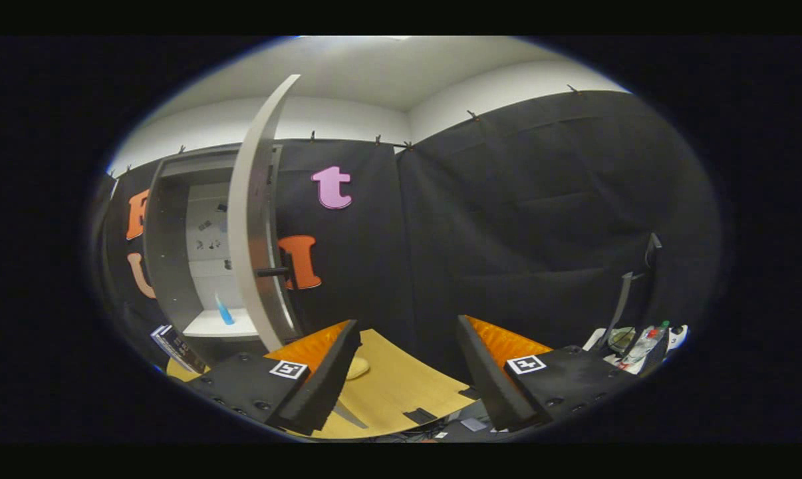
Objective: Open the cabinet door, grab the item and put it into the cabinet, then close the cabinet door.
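The grey cabinet (175, 246) stands beyond my left finger, on the wooden table (401, 386). Its door (255, 219) is swung open edge-on toward me, with a dark handle (272, 271) sticking out to the right. Inside, a small blue item (224, 311) leans on the white shelf (218, 324). My gripper (407, 369) is open, well back from the cabinet, with nothing between its fingers. A pale rounded object (357, 367) lies on the table just past the left fingertip.
A stack of dark booklets (175, 346) lies at the cabinet's foot on the left. A dark stand (630, 293) and clutter with a bottle (647, 342) sit far right. The table's edge (434, 416) drops off between the fingers.
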{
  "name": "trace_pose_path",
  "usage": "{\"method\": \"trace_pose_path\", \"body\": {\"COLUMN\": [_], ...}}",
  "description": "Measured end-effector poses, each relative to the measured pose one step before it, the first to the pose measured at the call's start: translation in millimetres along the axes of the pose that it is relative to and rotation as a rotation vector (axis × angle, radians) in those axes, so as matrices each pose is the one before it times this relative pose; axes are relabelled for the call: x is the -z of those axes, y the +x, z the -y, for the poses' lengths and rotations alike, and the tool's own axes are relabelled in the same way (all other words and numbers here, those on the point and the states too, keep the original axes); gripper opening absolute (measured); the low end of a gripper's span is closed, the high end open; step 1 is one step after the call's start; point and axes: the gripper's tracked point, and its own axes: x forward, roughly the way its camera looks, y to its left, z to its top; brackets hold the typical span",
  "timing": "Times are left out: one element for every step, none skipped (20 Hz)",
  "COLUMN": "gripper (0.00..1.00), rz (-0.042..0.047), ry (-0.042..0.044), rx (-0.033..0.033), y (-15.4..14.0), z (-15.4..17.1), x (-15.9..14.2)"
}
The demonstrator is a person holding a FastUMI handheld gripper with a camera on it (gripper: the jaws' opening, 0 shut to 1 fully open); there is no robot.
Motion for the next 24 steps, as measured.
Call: {"method": "trace_pose_path", "body": {"gripper": [0.94, 0.94, 0.93, 0.94, 0.94, 0.94, 0.94, 0.94, 0.94, 0.94, 0.94, 0.93, 0.94, 0.94, 0.94, 0.93, 0.93, 0.94, 0.94, 0.94, 0.94, 0.93, 0.94, 0.93], "rz": [-0.00597, -0.00551, -0.00508, -0.00148, -0.00337, -0.00406, -0.00378, -0.00401, -0.00520, -0.00452, -0.00482, -0.00492, -0.00528, -0.00383, -0.00291, -0.00288, -0.00110, -0.00310, -0.00237, -0.00306, 0.00069, 0.00561, 0.00625, 0.00173], "ry": [0.00257, 0.00094, 0.00144, 0.00227, 0.00185, 0.00105, 0.00049, -0.00079, -0.00384, -0.00560, -0.00546, -0.00433, -0.00362, -0.00226, -0.00123, 0.00035, 0.00335, 0.00348, 0.00279, -0.00425, -0.00698, -0.00739, -0.01017, -0.01080], "rx": [-0.00345, -0.00555, -0.00658, -0.00716, -0.00950, -0.01065, -0.01119, -0.01124, -0.01088, -0.00884, -0.00784, -0.00801, -0.00947, -0.00756, -0.00656, -0.00732, -0.00813, -0.00567, -0.00813, 0.00781, 0.00728, 0.01008, 0.00675, 0.00169], "y": [10.97, 9.80, 12.22, 9.32, 10.04, 6.32, 8.75, 6.67, 6.54, 4.86, 3.87, 2.63, 4.02, 2.62, 1.94, 0.20, 1.54, -0.34, 1.41, -0.24, -1.98, -0.65, 0.46, -0.91], "z": [2.22, 0.82, -0.14, 0.17, 0.39, -0.48, -2.15, -1.47, -3.46, -2.24, -1.86, -2.16, -2.70, -2.32, -2.47, -3.81, -3.18, -2.13, -3.50, -0.65, 1.34, 0.48, 0.47, -2.04], "x": [2.44, 1.72, 0.46, 0.35, 1.34, 1.80, 0.63, 0.89, -0.04, 1.14, 0.62, 1.18, 0.89, 1.17, 0.27, 0.58, 0.48, 0.53, 1.24, -0.05, -0.34, -2.32, -2.61, -1.16]}}
